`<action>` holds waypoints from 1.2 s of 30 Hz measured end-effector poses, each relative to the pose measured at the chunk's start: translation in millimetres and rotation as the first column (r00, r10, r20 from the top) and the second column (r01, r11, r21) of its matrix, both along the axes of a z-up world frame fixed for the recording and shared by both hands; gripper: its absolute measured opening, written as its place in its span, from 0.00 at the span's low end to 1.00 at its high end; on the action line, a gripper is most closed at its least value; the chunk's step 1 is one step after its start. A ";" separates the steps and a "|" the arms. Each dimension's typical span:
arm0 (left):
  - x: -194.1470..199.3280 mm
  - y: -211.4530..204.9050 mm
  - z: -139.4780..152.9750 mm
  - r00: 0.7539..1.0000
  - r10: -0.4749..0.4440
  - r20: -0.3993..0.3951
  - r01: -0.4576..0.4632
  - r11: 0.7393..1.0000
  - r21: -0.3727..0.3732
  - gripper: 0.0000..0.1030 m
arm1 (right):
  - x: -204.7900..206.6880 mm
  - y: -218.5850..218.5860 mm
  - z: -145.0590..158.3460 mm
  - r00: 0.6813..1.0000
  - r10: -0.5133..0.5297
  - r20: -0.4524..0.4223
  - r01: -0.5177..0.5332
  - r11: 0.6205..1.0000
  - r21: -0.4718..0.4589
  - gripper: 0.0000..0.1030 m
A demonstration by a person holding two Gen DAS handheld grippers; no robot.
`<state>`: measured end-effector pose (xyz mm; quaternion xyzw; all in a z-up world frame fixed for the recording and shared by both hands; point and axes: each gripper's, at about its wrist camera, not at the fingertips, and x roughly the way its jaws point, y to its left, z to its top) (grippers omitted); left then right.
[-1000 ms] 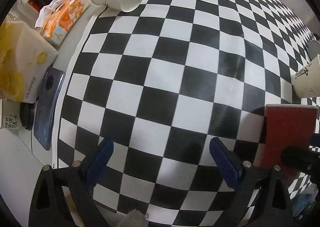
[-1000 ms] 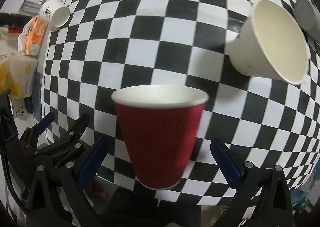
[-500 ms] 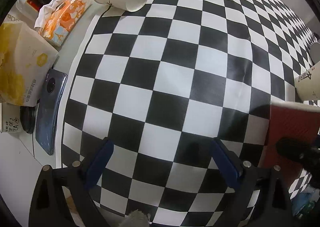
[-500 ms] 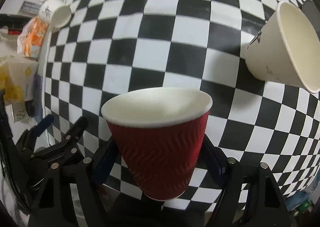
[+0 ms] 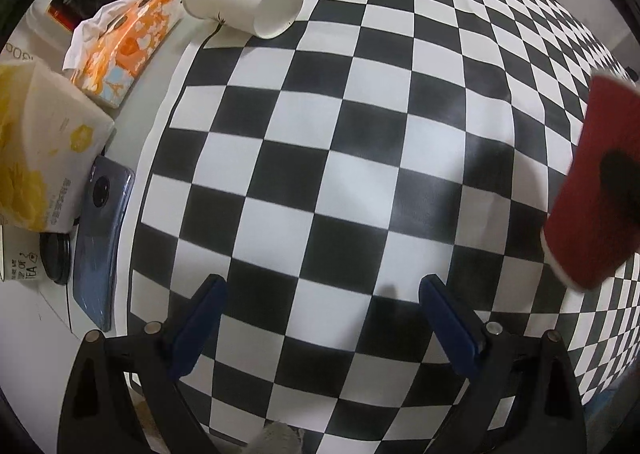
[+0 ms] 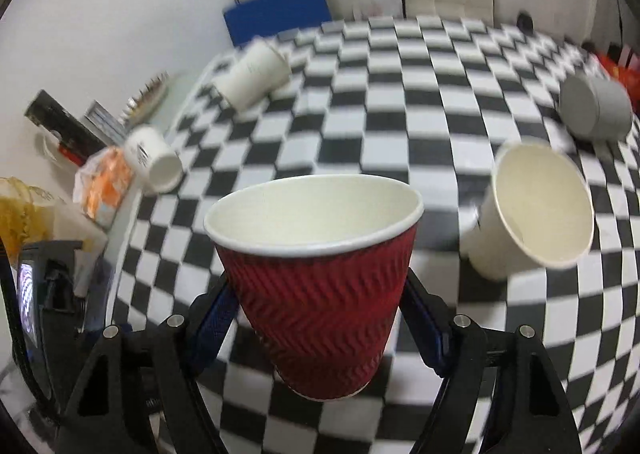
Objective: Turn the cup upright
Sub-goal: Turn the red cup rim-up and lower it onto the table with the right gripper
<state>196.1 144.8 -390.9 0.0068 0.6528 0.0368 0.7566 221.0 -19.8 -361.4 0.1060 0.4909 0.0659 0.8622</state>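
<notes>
My right gripper [image 6: 320, 318] is shut on a red ribbed paper cup [image 6: 320, 294], holding it by its sides with the white mouth facing up and a little toward the camera. The cup hangs above the checkered tablecloth [image 6: 400, 101]. In the left wrist view the same red cup [image 5: 588, 189] shows tilted and blurred at the right edge, with the right gripper's dark finger in front of it. My left gripper [image 5: 320, 318] is open and empty, low over the cloth [image 5: 320, 133].
White paper cups lie on their sides: one at right [image 6: 528, 209], two at back left [image 6: 154, 159], [image 6: 252, 73]; a grey cup [image 6: 596, 109] lies far right. Tissue packs [image 5: 120, 45], [image 5: 44, 141], a phone [image 5: 100, 246] and a plate sit along the left edge. Chairs stand behind.
My right gripper closed on the red cup, lifted it and tilted upward, so the view now shows the far table edge and chairs. The left gripper shifted slightly.
</notes>
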 end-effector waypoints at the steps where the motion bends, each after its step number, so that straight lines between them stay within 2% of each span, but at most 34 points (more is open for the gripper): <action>1: 2.4 0.6 -0.7 1.000 0.000 0.000 0.000 1.000 -0.001 0.95 | 0.4 2.6 0.8 1.000 -0.001 0.028 0.001 1.000 -0.001 0.77; 8: 16.0 17.9 -4.1 1.000 0.020 0.002 -0.020 1.000 0.009 0.95 | 9.6 28.0 -3.2 0.993 0.001 0.114 -0.003 1.000 0.017 0.77; 14: 7.0 46.2 -5.4 0.999 0.046 0.004 -0.046 0.999 0.003 0.95 | -15.2 45.1 -9.5 0.990 0.037 0.137 -0.038 0.999 0.008 0.77; 18: -1.1 69.5 -8.7 0.997 0.072 -0.007 -0.072 0.997 0.009 0.95 | -32.7 59.6 -14.8 0.986 0.063 0.157 -0.059 0.998 -0.033 0.77; 25: -18.8 96.1 -7.9 0.996 0.086 -0.005 -0.086 0.996 -0.013 0.95 | -85.4 60.9 -12.4 0.977 0.066 0.203 -0.050 0.995 -0.084 0.77; 33: -49.8 81.2 -7.2 0.999 0.053 0.008 -0.053 0.998 -0.028 0.95 | -133.7 59.2 -19.8 0.971 0.118 0.210 -0.087 0.985 -0.151 0.78; 36: -61.6 82.5 -4.6 0.999 0.046 0.023 -0.046 0.999 -0.022 0.95 | -138.8 58.0 -25.2 0.979 0.131 0.156 -0.105 0.981 -0.165 0.78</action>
